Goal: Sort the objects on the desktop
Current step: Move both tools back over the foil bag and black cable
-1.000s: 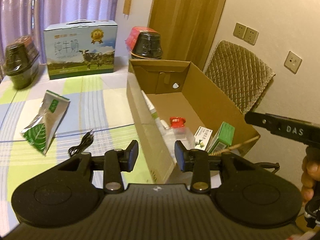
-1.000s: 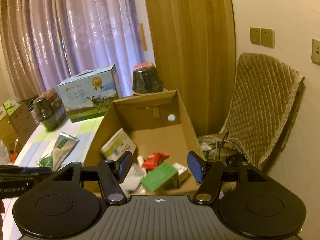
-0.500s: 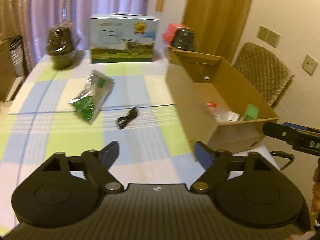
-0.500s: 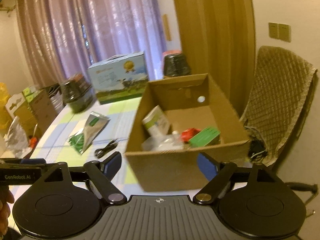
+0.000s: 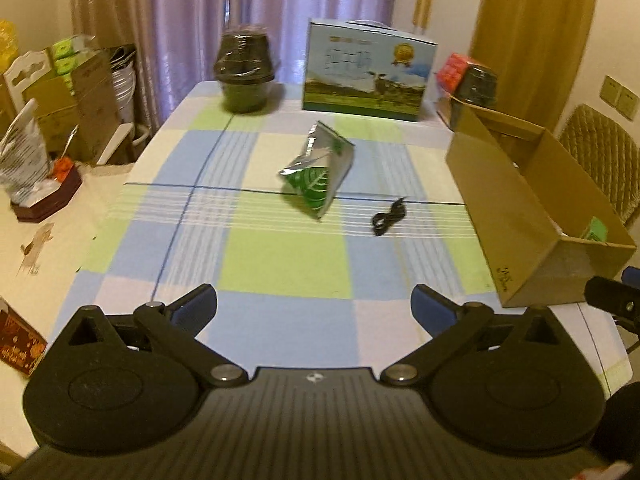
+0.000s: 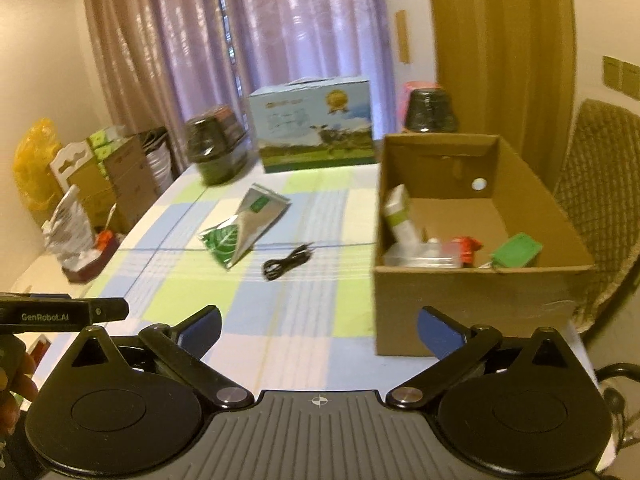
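An open cardboard box (image 6: 480, 292) (image 5: 532, 216) stands at the table's right side with a green packet (image 6: 516, 249), a red-capped item (image 6: 466, 245) and a white-green carton (image 6: 400, 216) inside. On the checked cloth lie a silver-green foil pouch (image 5: 316, 176) (image 6: 244, 226) and a coiled black cable (image 5: 389, 217) (image 6: 286, 266). My left gripper (image 5: 314, 306) hangs open over the near edge, well short of both. My right gripper (image 6: 320, 326) is open too, in front of the box's near left corner, holding nothing.
At the table's far end stand a blue milk carton case (image 5: 368, 72), a dark wrapped pot (image 5: 245, 74) and another dark pot (image 6: 430, 112) behind the box. Boxes and bags (image 5: 76, 92) crowd the left side. A quilted chair (image 6: 600, 200) is right of the box.
Both grippers have pulled back from the box and opened wider. The left view has swung left from the box's inside to the middle of the table.
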### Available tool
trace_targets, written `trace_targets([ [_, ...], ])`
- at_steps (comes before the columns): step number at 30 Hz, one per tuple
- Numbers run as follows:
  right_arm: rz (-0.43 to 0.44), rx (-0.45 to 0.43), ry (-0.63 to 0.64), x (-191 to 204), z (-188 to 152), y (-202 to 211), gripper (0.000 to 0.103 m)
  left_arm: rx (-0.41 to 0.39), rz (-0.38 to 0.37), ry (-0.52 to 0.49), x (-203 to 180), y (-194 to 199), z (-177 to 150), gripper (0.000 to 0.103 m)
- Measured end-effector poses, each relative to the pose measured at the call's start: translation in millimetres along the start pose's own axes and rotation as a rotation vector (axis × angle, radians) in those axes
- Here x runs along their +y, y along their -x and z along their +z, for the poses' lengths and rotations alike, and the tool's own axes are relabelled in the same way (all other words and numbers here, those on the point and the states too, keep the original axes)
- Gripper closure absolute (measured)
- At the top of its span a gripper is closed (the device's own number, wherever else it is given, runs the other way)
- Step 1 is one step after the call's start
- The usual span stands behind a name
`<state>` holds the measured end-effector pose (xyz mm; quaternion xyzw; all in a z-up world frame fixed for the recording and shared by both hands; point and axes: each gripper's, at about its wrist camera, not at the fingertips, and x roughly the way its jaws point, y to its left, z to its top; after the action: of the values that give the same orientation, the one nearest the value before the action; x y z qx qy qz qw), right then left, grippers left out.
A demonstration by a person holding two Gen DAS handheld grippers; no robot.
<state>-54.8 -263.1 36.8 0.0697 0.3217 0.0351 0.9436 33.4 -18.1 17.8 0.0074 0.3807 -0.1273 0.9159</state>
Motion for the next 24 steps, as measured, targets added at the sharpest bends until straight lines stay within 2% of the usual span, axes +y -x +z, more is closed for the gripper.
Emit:
trace_targets([
  [9,0.049,0.017,0.039,28,2,-13,0.002,0.017,0.022,0.043,27,2,-4,0.001],
  [17,0.066,0.026,0.054,43,8,-30,0.002,0.010,0.042,0.041,42,-2,1,0.001],
  [24,0.077,0.035,0.068,59,12,-56,0.002,0.010,0.005,0.032,57,-13,13,0.001],
])
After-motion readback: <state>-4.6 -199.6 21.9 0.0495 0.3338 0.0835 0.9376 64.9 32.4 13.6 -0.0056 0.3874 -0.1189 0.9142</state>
